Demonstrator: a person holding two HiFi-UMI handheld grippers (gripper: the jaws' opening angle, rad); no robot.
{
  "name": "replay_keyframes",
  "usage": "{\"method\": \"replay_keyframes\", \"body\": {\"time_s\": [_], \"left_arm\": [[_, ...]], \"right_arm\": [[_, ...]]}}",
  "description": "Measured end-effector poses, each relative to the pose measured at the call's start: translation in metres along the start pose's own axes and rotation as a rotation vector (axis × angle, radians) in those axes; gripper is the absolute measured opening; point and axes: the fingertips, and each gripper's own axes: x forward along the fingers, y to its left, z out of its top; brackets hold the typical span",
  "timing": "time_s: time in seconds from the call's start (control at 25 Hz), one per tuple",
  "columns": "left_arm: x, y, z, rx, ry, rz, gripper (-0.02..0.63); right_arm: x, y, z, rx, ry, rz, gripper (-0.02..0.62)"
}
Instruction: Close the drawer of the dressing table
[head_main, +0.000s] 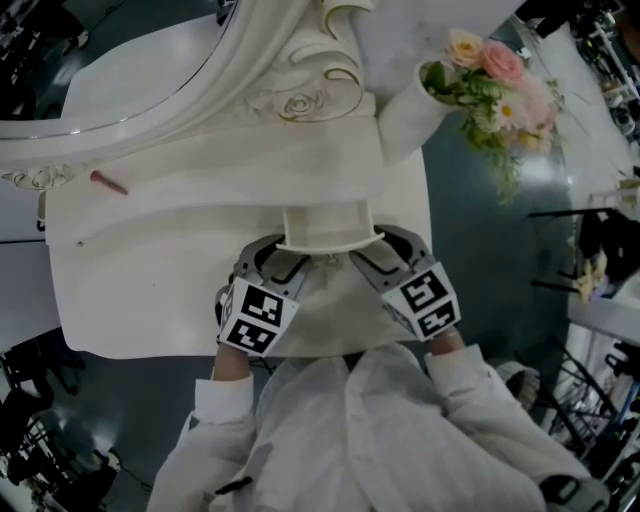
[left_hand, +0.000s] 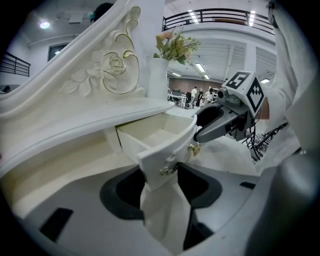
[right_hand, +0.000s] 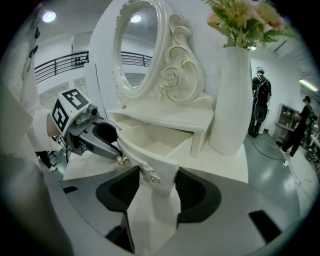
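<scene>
The white dressing table has its small drawer pulled out toward me, with nothing in it. My left gripper is at the drawer front's left end and my right gripper at its right end. In the left gripper view the open left gripper straddles the front's corner beside a brass knob. In the right gripper view the open right gripper straddles the other corner by its knob. I cannot tell whether any pad touches the drawer front.
A tall white vase of pink and cream flowers stands at the table's right end, close to the drawer. The oval mirror with carved scrollwork rises behind. A small red item lies at the left. People stand far off.
</scene>
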Motion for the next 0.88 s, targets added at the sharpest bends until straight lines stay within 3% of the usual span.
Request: {"method": "replay_keyframes", "body": {"time_s": [0.88], "left_arm": [[-0.008, 0.004, 0.008, 0.036, -0.009, -0.001, 0.206]], "right_arm": [[-0.007, 0.003, 0.01, -0.06, -0.008, -0.027, 0.215]]}}
